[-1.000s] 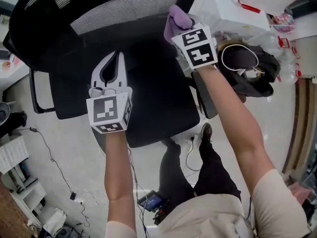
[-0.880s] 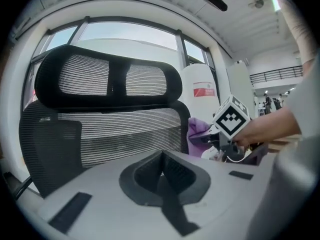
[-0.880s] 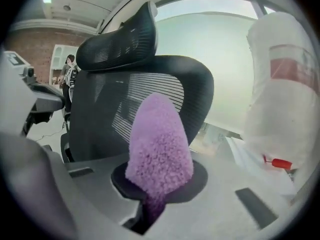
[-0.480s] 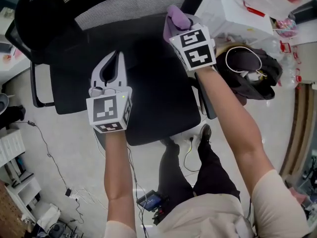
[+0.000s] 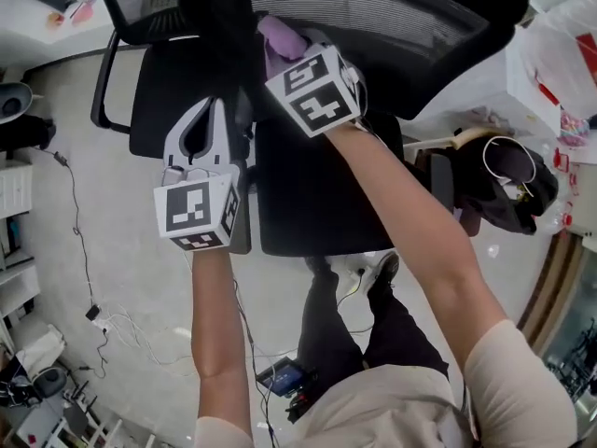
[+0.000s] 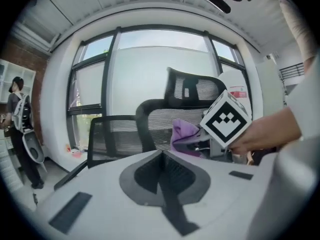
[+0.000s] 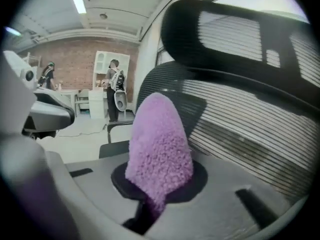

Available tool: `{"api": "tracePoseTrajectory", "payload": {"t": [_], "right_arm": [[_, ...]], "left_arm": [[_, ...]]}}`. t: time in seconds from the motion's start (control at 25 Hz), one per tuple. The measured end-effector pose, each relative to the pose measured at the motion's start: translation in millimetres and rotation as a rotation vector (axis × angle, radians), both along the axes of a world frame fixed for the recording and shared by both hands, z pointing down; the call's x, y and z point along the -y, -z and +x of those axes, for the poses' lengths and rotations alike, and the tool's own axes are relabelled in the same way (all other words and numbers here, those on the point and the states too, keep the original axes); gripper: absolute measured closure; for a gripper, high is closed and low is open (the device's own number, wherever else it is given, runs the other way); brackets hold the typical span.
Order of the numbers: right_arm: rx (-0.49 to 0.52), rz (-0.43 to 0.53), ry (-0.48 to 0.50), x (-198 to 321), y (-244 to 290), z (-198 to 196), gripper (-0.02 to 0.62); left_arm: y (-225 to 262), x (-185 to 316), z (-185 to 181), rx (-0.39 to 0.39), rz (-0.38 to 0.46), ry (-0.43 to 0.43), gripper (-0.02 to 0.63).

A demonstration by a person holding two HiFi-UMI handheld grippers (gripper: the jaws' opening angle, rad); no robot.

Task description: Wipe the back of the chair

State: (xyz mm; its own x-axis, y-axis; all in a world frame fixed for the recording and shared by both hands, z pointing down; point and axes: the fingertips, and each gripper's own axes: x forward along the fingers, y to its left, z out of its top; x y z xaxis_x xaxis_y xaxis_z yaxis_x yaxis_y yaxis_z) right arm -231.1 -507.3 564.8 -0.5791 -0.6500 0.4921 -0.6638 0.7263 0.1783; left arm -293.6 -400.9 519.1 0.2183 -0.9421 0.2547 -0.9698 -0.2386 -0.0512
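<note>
1. Grey tiled floor (image 5: 121,278) is spreading under the scene, with thin white cables (image 5: 126,334) trailing across it at the left.
2. A black bag with a white cord looped on top (image 5: 504,180) is lying to the right of the seat, well apart from both tools.
3. In the right gripper view, two people (image 7: 115,86) are standing far off by white shelving in front of a red brick wall.
4. The right hand-held gripper (image 5: 284,59) is reaching up to the black office chair's striped mesh back (image 5: 392,12). Its marker cube (image 5: 312,90) is covering most of its jaws in the head view.
5. Its own view is showing the jaws pinching a fluffy purple cloth (image 7: 160,144), which is standing up from them like a rounded cone.
6. The cloth is sitting just beside the lower part of the mesh. Whether it is actually touching cannot be told.
7. The left hand-held gripper (image 5: 216,108) is hovering lower and to the left, above the black seat (image 5: 317,194), with its jaws pressed together on nothing.
8. The chair back is curving in a thick black frame, its mesh showing fine pale horizontal ribs, and a headrest (image 7: 240,29) is rising above it.
</note>
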Motion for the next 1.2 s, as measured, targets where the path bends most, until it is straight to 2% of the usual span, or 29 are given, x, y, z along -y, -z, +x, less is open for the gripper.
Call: {"api": "tracePoseTrajectory", "payload": {"t": [0.12,0.24,0.4,0.56,0.76,0.88,1.04,1.2], "right_arm": [[-0.012,-0.028,0.075,-11,-10,-61,0.571],[-0.017,-0.031,0.086,-13,-15,-81,0.571],[-0.037,-0.016,0.08,-11,-13,-75,0.572],[-0.045,-0.013,0.053,-7,-13,-43,0.572],[-0.048,-0.001,-0.025,8,-14,47,0.572],[-0.046,0.002,-0.111,15,-17,126,0.572],[-0.048,-0.006,-0.273,20,-22,249,0.572],[-0.058,-0.036,-0.418,16,-28,347,0.572]], "left_arm": [[-6,-13,-38,-0.003,-0.009,0.05,0.6],[-10,-21,-58,-0.003,-0.017,0.069,0.6],[-14,-19,-61,-0.008,-0.026,0.065,0.6],[-12,-3,-27,-0.003,-0.022,0.016,0.6],[-14,30,48,-0.001,-0.022,-0.077,0.6],[-16,45,110,-0.008,-0.024,-0.154,0.6],[-19,53,199,-0.011,-0.028,-0.271,0.6],[-19,54,266,-0.019,-0.027,-0.353,0.6]]}}
